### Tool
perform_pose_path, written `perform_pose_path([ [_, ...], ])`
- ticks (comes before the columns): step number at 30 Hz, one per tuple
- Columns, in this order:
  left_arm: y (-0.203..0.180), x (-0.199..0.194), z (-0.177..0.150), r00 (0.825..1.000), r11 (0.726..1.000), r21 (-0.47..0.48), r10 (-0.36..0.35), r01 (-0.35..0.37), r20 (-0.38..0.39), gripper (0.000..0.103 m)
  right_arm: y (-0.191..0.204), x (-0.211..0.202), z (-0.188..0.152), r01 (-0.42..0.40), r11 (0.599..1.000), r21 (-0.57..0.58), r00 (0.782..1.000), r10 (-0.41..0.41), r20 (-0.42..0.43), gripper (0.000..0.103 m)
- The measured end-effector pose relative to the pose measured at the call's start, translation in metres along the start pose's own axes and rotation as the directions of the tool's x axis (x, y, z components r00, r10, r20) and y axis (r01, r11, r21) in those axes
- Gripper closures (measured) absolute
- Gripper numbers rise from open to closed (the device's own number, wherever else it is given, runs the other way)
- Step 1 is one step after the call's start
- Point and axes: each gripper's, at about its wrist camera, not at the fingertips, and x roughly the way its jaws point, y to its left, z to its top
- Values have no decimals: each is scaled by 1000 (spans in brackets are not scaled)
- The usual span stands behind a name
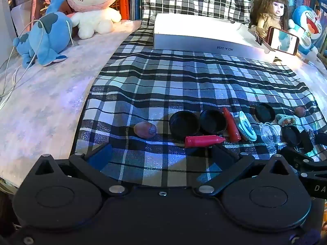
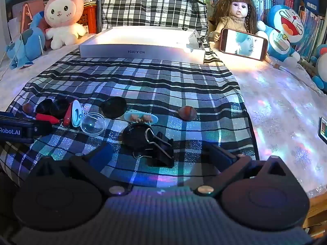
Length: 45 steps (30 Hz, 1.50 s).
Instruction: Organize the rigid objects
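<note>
Plaid cloth; white box reads "NO.A-2224"

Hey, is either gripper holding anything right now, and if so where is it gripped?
Nothing is held: left gripper and right gripper both stand open over the cloth.

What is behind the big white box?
Behind the white box a checked pillow or cushion stands up, in the same pattern as the checked cloth under the box. The box hides the pillow's bottom, so I cannot see what it rests on.
</note>
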Motion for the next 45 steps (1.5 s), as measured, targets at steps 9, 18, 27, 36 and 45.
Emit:
perform_pose_path([
  [9, -4, -4, -3, 1000, 1000, 16, -2, 2, -12, 0, 0, 0, 0, -1, 1000, 0, 1000, 1, 0, 0],
  [18, 0, 1, -1, 1000, 1000, 9, 0, 0, -21, 0, 1, -1, 0, 1, 1000, 0, 1000, -1, 0, 0],
  [27, 0, 0, -1, 1000, 1000, 8, -1, 1, -21, 0, 1, 0, 0, 1, 1000, 0, 1000, -1, 1, 0],
  [36, 0, -1, 0, 1000, 1000, 8, -2, 2, -21, 0, 1, -1, 0, 2, 1000, -1, 1000, -2, 2, 0],
  [45, 0, -1, 0, 1000, 1000, 9, -2, 2, -21, 0, 1, -1, -1, 2, 1000, -1, 1000, -2, 3, 0],
])
